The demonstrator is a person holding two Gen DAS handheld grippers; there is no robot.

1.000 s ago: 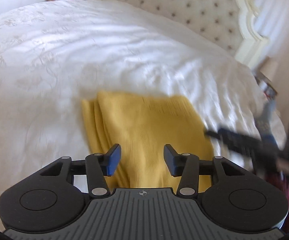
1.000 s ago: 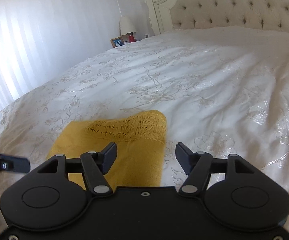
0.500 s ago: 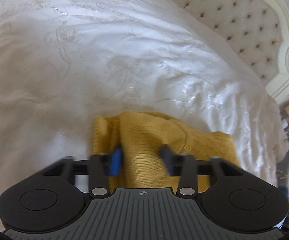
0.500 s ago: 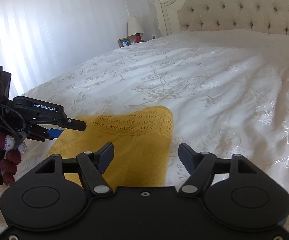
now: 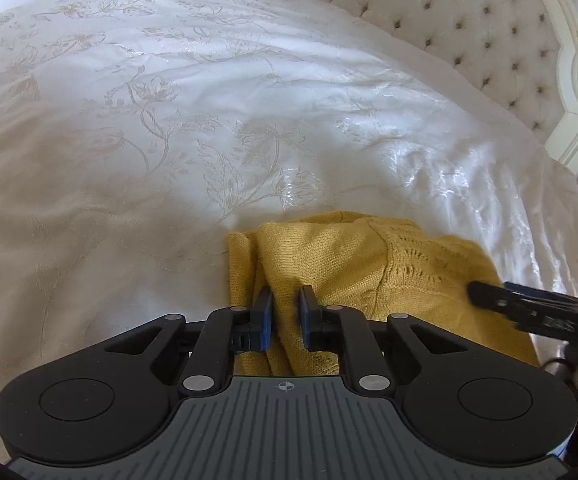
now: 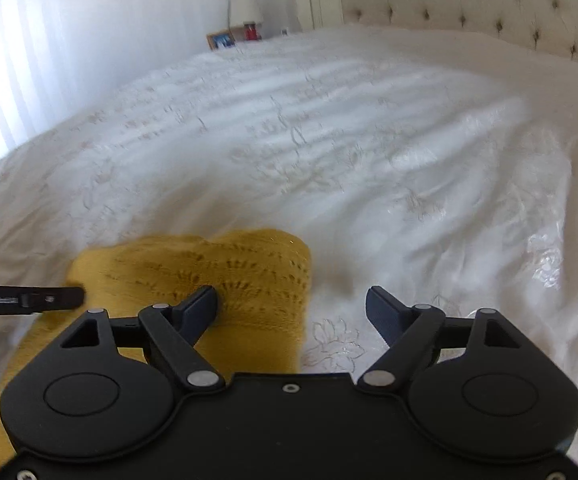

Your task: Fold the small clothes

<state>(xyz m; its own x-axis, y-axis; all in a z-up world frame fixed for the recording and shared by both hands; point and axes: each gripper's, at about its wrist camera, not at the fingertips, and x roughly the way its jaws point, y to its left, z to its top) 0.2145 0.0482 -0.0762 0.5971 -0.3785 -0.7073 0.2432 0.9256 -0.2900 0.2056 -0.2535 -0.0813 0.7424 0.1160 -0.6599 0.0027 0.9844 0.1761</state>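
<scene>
I judge a fold is beginning on the mustard-yellow knitted garment (image 5: 353, 264), which lies partly folded on the white floral-embroidered bedspread (image 5: 169, 128) near the bed's edge. My left gripper (image 5: 285, 312) has just closed; its blue-padded fingers (image 5: 266, 316) pinch a raised ridge of the knit. My right gripper (image 6: 291, 308) has just been widening, its fingers spread and empty, straddling the garment's lacy openwork edge. Next, I expect the right must close on that edge. The knit looks soft and stretchy, the bedspread glossy and creased.
</scene>
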